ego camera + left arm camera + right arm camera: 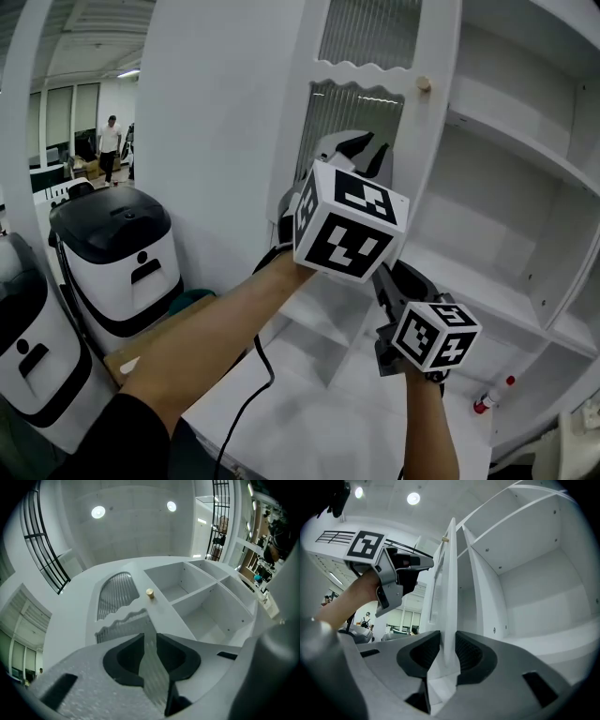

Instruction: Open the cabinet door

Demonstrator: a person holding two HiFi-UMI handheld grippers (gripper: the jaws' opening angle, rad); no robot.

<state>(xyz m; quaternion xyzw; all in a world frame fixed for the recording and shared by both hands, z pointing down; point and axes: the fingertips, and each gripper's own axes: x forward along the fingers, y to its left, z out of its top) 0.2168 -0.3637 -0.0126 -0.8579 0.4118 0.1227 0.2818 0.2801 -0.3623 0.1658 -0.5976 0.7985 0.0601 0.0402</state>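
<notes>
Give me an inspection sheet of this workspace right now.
Surface: white worktop under the arms.
Job's things: cabinet door swung open, knob untouched.
Clutter: red-capped bottle low at right.
Grippers: right gripper clamped on the door's edge; left gripper open, empty, before the ribbed panel.
Cables: black cable trailing under the left arm.
Surroundings: black-and-white machines at left; person far off.

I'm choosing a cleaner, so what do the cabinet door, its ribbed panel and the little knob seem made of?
Cabinet door: likely painted wood or board; smooth, even white with a scalloped trim.
Ribbed panel: probably fluted glass or plastic; fine vertical ridges, greyish.
Knob: pale wood or brass-toned metal; too small to tell.
</notes>
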